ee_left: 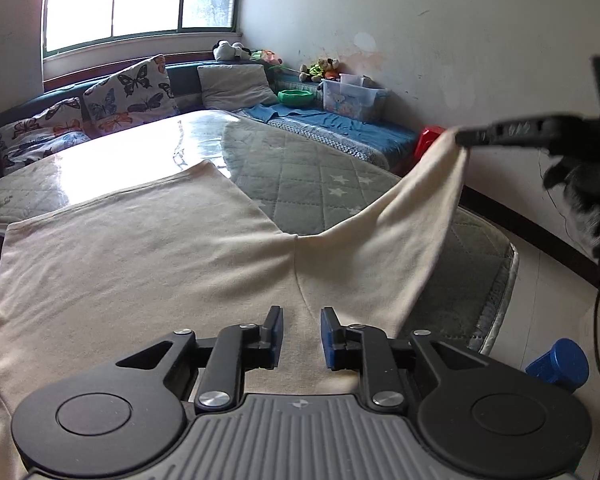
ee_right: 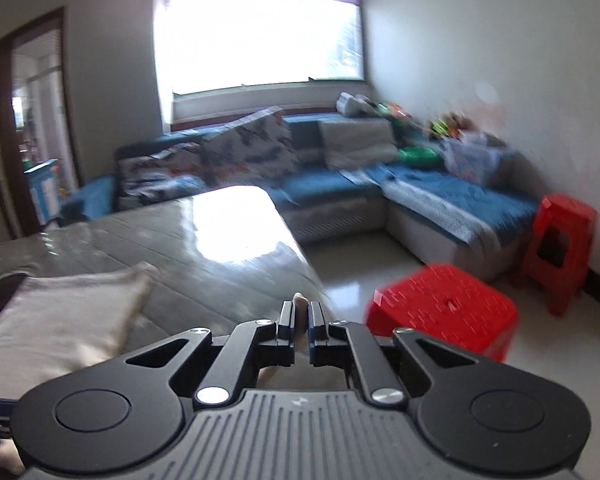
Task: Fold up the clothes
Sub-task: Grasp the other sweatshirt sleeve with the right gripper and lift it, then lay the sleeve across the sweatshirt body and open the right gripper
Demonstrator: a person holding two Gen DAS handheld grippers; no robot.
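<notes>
A cream shirt (ee_left: pixel 140 264) lies spread on the green quilted table cover (ee_left: pixel 308 168). My left gripper (ee_left: pixel 300 320) is open just above the shirt's near edge, holding nothing. My right gripper (ee_right: pixel 300 312) is shut on a sleeve of the shirt; a bit of cream cloth (ee_right: pixel 300 302) shows between its pads. In the left wrist view the right gripper (ee_left: pixel 464 136) holds the sleeve (ee_left: pixel 428 200) lifted up and out to the right of the table. The rest of the shirt (ee_right: pixel 60 312) shows at the left of the right wrist view.
A blue sofa (ee_right: pixel 440 196) with butterfly pillows (ee_left: pixel 132 92) runs along the back and right wall. Two red stools (ee_right: pixel 440 304) (ee_right: pixel 560 240) stand on the floor to the right. A clear storage box (ee_left: pixel 352 98) and a green bowl (ee_left: pixel 296 98) sit on the sofa.
</notes>
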